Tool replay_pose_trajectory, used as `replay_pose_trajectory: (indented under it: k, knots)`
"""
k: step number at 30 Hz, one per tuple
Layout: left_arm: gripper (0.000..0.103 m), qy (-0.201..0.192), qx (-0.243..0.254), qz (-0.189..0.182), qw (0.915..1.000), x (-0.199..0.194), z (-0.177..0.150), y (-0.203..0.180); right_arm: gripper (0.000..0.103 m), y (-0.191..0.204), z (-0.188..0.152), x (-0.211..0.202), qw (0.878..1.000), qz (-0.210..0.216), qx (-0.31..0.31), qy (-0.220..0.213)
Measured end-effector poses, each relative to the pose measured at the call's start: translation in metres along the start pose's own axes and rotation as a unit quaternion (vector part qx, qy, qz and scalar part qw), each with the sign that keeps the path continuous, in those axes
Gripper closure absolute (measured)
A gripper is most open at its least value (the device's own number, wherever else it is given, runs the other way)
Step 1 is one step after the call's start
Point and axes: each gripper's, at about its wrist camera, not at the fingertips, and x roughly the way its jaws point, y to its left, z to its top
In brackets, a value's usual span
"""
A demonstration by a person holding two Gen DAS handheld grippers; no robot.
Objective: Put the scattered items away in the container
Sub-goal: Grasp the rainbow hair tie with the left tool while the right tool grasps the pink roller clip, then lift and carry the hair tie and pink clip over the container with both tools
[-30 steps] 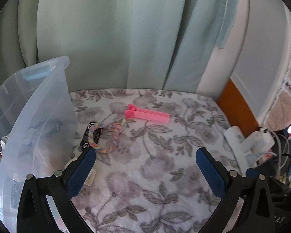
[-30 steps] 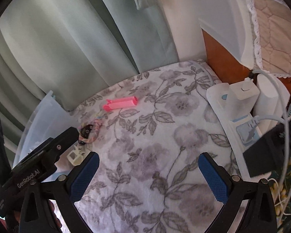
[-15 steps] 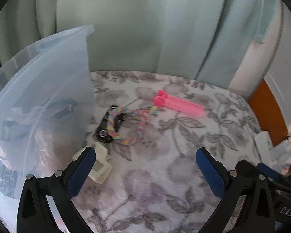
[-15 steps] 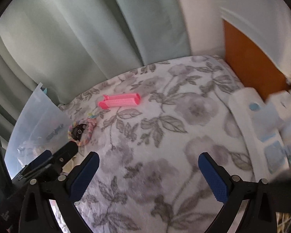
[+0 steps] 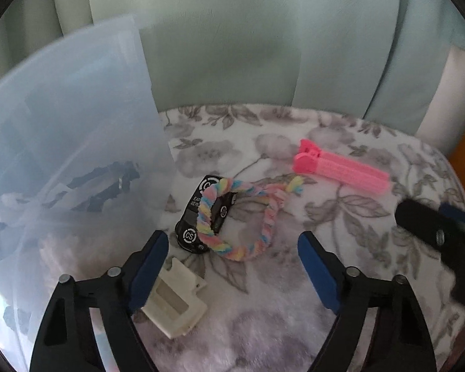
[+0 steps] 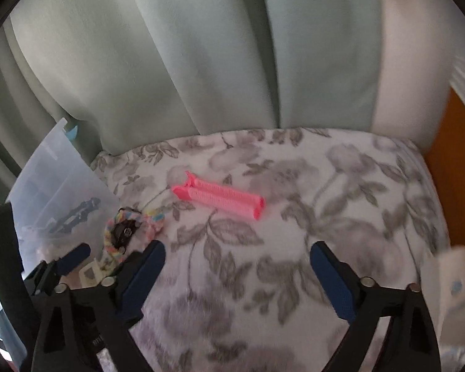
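A clear plastic container (image 5: 62, 155) stands at the left on a floral blanket (image 5: 263, 325) and holds dark items. Beside it lie a pastel braided loop (image 5: 232, 214) over a black toy car (image 5: 201, 217), a white plastic piece (image 5: 176, 307) and a pink clip (image 5: 341, 169). My left gripper (image 5: 232, 266) is open, just short of the loop and car. My right gripper (image 6: 237, 271) is open, short of the pink clip (image 6: 220, 193). The loop (image 6: 130, 232) and container (image 6: 52, 198) show at its left.
Pale green curtains (image 6: 170, 62) hang behind the blanket. An orange wooden panel (image 6: 455, 170) stands at the right. A white device (image 6: 452, 291) sits at the right edge. The right gripper's finger (image 5: 434, 232) shows at the right of the left wrist view.
Both grippers have moved forward and left toward the scattered items. The loop, car and white piece are now close before the left gripper; the power strip has left the right view.
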Motion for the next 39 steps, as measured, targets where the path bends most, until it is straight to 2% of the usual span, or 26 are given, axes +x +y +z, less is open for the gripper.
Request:
replay_pose_trajectory:
  k: [4, 9, 13, 15, 18, 22, 26, 29, 30, 34, 39]
  knots:
    - [0.031, 0.003, -0.015, -0.002, 0.9999, 0.008, 0.001, 0.006, 0.014, 0.002, 0.013, 0.022, 1.000, 0.010, -0.014, 0.008]
    - [0.056, -0.001, -0.035, 0.008, 0.9994, 0.015, 0.002, 0.015, 0.015, 0.004, 0.027, 0.045, 0.999, 0.014, -0.038, 0.019]
    - [0.061, -0.013, -0.040, 0.008, 0.9991, 0.017, 0.003, 0.018, 0.015, 0.010, 0.037, 0.062, 0.998, 0.023, -0.058, 0.031]
    - [0.070, -0.021, -0.038, 0.012, 0.9990, 0.017, 0.003, 0.018, 0.015, 0.015, 0.039, 0.069, 0.996, 0.029, -0.072, 0.037]
    - [0.076, -0.028, -0.036, 0.016, 0.9989, 0.019, 0.005, 0.018, 0.017, 0.023, 0.038, 0.078, 0.994, 0.019, -0.092, 0.047]
    - [0.077, -0.033, -0.035, 0.015, 0.9987, 0.021, 0.007, 0.019, 0.037, 0.021, 0.036, 0.085, 0.993, -0.014, -0.100, 0.054]
    - [0.080, -0.034, -0.035, 0.014, 0.9987, 0.019, 0.007, 0.019, 0.043, 0.022, 0.037, 0.083, 0.993, -0.018, -0.101, 0.052]
    - [0.093, -0.039, -0.035, 0.009, 0.9986, 0.014, 0.007, 0.018, 0.052, 0.020, 0.036, 0.077, 0.995, -0.016, -0.088, 0.049]
    - [0.095, -0.038, -0.034, 0.005, 0.9987, 0.013, 0.007, 0.018, 0.056, 0.017, 0.035, 0.074, 0.996, -0.011, -0.077, 0.048]
    - [0.096, -0.031, -0.039, -0.008, 0.9987, 0.010, 0.007, 0.018, 0.065, 0.013, 0.031, 0.062, 0.997, 0.004, -0.055, 0.045]
    - [0.096, -0.035, -0.034, -0.017, 0.9987, -0.003, 0.006, 0.016, 0.071, 0.009, 0.024, 0.038, 0.999, 0.024, -0.034, 0.034]
